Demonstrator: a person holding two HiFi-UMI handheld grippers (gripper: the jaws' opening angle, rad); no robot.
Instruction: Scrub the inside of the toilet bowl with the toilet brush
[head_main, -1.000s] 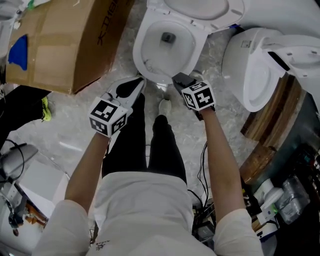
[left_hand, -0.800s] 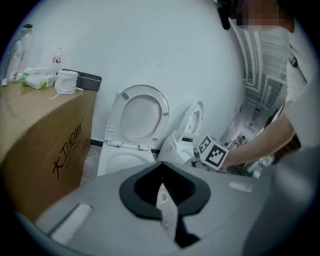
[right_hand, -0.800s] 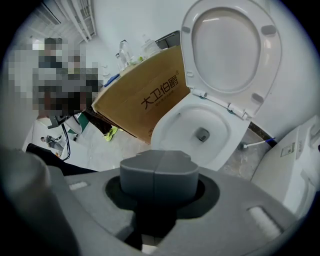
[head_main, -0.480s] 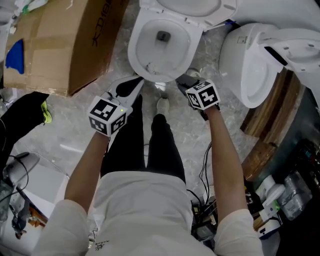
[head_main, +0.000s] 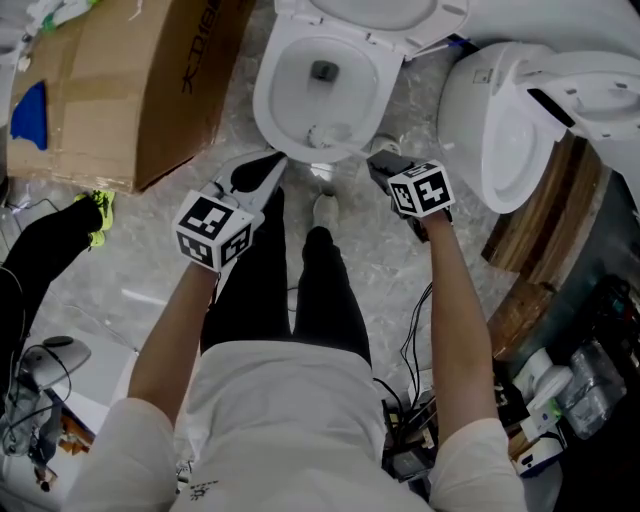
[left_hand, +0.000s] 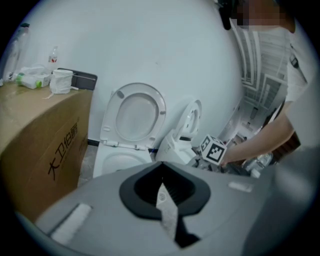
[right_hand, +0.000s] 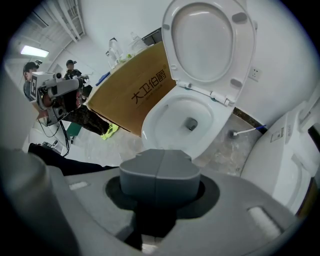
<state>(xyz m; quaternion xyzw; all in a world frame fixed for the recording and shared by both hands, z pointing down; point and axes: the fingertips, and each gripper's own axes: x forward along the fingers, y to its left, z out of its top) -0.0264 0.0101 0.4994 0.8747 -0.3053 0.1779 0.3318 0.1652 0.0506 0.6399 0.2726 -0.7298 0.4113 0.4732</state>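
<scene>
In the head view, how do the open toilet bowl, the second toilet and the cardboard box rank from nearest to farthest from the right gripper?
1. The open toilet bowl, just ahead and left of the right gripper.
2. The second toilet, on its right.
3. The cardboard box, far left, beyond the bowl.

Cardboard box (head_main: 120, 90) stands apart from spare toilet (head_main: 500, 130).

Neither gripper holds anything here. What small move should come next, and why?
Probably open the right gripper and swing it toward the toilet brush lying on the floor right of the bowl: its jaws are shut on nothing, and it looks the nearer gripper.
</scene>
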